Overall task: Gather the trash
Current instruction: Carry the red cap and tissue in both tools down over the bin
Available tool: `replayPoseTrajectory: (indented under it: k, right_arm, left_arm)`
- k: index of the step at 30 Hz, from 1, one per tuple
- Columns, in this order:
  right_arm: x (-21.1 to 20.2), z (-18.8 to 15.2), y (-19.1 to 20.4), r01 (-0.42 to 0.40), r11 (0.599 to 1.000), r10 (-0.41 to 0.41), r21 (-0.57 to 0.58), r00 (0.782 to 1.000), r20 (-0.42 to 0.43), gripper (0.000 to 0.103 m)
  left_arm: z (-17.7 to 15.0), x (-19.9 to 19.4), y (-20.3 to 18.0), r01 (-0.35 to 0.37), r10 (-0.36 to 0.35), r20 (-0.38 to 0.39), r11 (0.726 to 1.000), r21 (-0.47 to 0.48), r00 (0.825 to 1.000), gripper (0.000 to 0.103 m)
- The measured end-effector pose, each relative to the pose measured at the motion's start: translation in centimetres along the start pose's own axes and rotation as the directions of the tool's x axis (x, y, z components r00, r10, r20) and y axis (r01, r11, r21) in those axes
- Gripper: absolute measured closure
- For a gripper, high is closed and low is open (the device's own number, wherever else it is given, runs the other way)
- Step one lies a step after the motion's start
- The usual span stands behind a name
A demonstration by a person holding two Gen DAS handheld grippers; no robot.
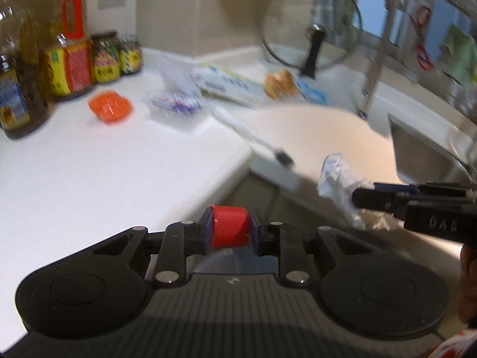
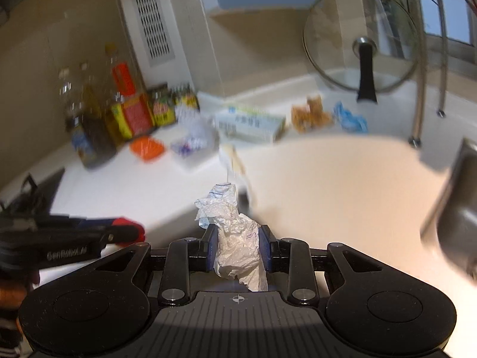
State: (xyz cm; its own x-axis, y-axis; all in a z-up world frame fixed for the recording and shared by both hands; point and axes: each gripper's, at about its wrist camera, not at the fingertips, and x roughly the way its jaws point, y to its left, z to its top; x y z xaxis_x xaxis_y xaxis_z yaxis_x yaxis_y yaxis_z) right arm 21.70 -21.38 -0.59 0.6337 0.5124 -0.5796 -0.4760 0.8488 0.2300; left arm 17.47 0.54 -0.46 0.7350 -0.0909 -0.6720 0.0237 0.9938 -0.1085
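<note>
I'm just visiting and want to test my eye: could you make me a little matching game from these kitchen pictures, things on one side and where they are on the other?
Things:
1. Red ribbed plastic bottle cap
2. Crumpled white plastic wrapper
3. Orange plastic basket-like piece
4. Round glass pot lid

Places:
A. Lying on the white counter
B. Leaning against the back wall
C. Pinched in the left hand-held gripper
D. Pinched in the right hand-held gripper

Pairs: 1-C, 2-D, 3-A, 4-B

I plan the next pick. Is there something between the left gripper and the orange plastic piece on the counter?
The left gripper is already shut on a red bottle cap, so it is occupied. Otherwise only bare white counter lies between it and the orange plastic piece; nothing visible blocks the way.
</note>
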Motion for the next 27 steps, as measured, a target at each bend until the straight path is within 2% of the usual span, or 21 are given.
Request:
replayPoseTrajectory:
  k: [4, 7, 12, 19, 27]
  right_arm:
    - [0.5, -3.8, 0.7, 0.04, 0.999, -0.039, 0.015, 0.997, -0.066, 0.073]
    - [1.4, -5.8, 0.6, 0.052, 0.998, -0.05, 0.018, 0.993, -0.111, 0.073]
    - [4.4, -7.6, -0.3, 0.057, 0.998, -0.056, 0.001, 0.983, -0.177, 0.073]
    - [8.0, -9.3, -1.5, 0.023, 0.999, -0.028, -0.022, 0.963, -0.267, 0.073]
    - [11.6, -10.8, -3.1, 0.031, 1.0, -0.031, -0.008, 0.943, -0.331, 0.073]
  left_arm:
    - [-2.9, 0.7, -0.4, 0.04, -0.039, -0.07, 0.999, 0.015, 0.997, 0.08]
    - [-4.6, 1.8, -0.4, 0.034, -0.034, -0.125, 0.999, -0.003, 0.992, 0.08]
    - [-6.8, 4.4, -0.2, 0.005, -0.014, -0.186, 0.999, -0.052, 0.982, 0.08]
    - [-9.0, 7.9, 0.0, -0.036, 0.008, -0.251, 0.994, -0.106, 0.968, 0.08]
    - [-10.9, 11.4, 0.6, -0.074, 0.029, -0.304, 0.988, -0.138, 0.952, 0.08]
